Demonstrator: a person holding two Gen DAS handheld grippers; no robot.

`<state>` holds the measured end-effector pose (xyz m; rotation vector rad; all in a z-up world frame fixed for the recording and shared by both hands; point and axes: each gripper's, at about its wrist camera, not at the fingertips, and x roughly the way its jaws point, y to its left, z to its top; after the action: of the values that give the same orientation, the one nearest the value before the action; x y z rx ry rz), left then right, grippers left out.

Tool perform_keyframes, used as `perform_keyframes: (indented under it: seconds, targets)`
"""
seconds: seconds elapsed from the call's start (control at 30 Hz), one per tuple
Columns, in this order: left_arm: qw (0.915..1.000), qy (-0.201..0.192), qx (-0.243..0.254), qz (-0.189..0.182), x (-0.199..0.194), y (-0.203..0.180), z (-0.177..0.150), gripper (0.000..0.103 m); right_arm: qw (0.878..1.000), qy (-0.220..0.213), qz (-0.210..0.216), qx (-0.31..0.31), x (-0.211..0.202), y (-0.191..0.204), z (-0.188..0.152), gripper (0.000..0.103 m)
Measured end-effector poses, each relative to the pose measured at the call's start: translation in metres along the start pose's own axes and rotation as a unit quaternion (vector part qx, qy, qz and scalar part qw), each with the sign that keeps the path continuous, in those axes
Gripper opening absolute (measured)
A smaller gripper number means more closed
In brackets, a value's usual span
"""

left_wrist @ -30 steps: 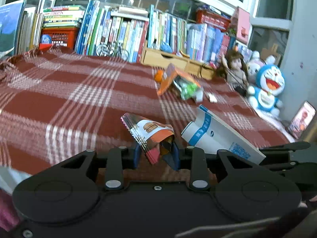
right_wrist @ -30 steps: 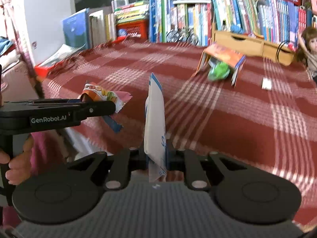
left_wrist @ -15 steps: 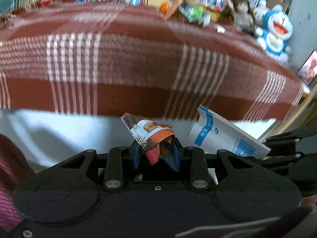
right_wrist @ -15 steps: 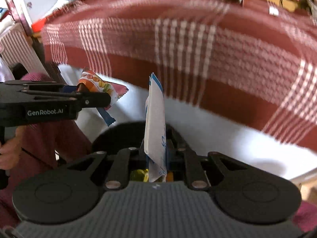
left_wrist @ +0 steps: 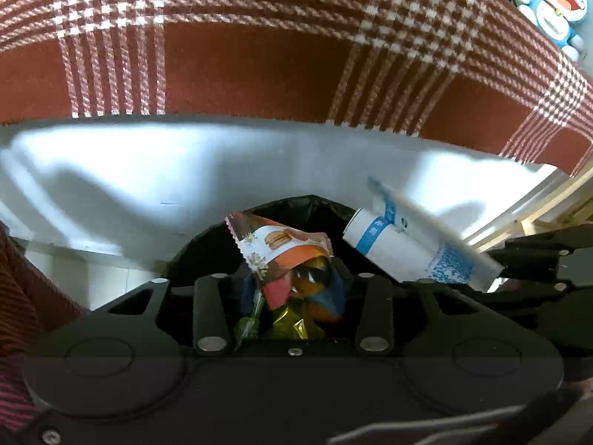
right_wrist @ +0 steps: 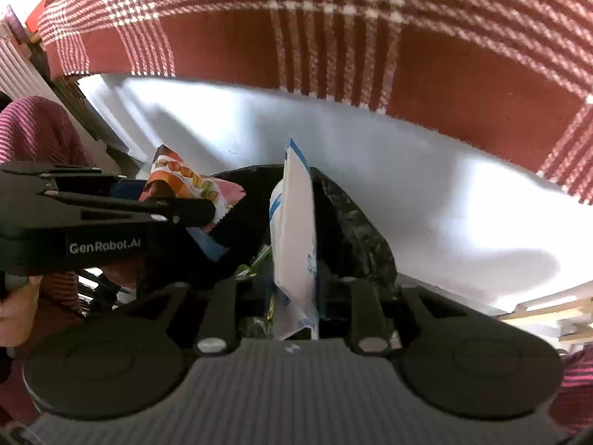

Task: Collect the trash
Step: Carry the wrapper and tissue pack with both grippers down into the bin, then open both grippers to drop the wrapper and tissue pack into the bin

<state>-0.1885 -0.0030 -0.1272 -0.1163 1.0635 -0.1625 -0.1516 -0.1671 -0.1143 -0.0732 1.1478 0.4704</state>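
OK, both grippers over bin [left_wrist: 296, 207]. L gripper [left_wrist: 292, 289] jaws just opening, snack wrapper [left_wrist: 281, 248] between; R gripper [right_wrist: 296, 289] jaws just opening around white pouch [right_wrist: 294, 222].

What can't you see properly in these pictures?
- Inside of the black bin: both views, mostly hidden by the grippers' bodies and trash.
- Print on the white and blue packet: right wrist view, edge-on and blurred.
- Lower end of the snack wrapper: left wrist view, hard to separate from trash below.
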Motion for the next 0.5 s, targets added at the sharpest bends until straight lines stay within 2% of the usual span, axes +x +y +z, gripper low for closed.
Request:
perform_keyframes:
  seconds: [0.03,0.1,0.33,0.5]
  targets:
    - [1.0,0.001,0.001,0.002,0.001,-0.002,0.001,0.044,1.0,0.0,0.001,0.0,0.002,0.001,0.001,0.049]
    - [1.0,0.001,0.001,0.003,0.002,-0.001,0.0,0.05,1.0,-0.002,0.005,-0.001,0.003,0.0,0.001,0.06]
    - [1.0,0.005,-0.008,0.001,0.001,0.002,0.003,0.068,1.0,-0.008,0.006,0.003,-0.001,-0.004,0.004,0.064]
    - [0.9999,-0.01,-0.005,0.005,-0.011,0.003,0.009,0.078,1.0,-0.021,0.001,0.001,-0.011,-0.005,0.009,0.066]
